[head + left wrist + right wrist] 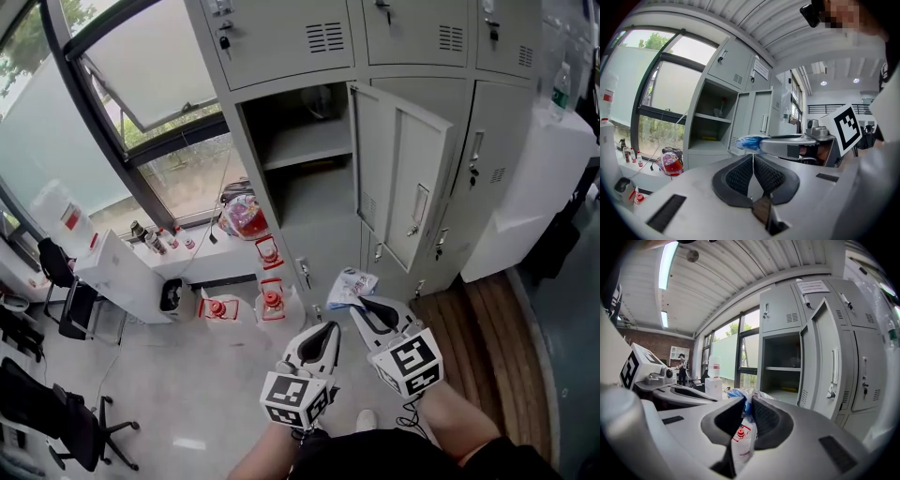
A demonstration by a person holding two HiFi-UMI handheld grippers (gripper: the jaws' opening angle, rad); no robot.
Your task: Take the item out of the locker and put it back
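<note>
The grey locker (309,178) stands open ahead of me, its door (403,178) swung out to the right. A shelf (305,150) divides the compartment. My right gripper (361,302) is shut on a white and blue plastic packet (351,285), which it holds low in front of the locker. In the right gripper view the packet (743,427) hangs pinched between the pads of that gripper (747,401), with the open locker (780,376) beyond. My left gripper (330,328) sits just left of it, shut and empty. The left gripper view shows its tips (753,157) meeting, and the packet (747,142) beside them.
Red lantern-like items (270,300) and a red bag (246,217) lie on the floor left of the locker, below the window. A white desk (122,272) and black chairs (80,422) are further left. A white cabinet (534,187) stands on the right. Something yellow (790,390) lies inside the locker.
</note>
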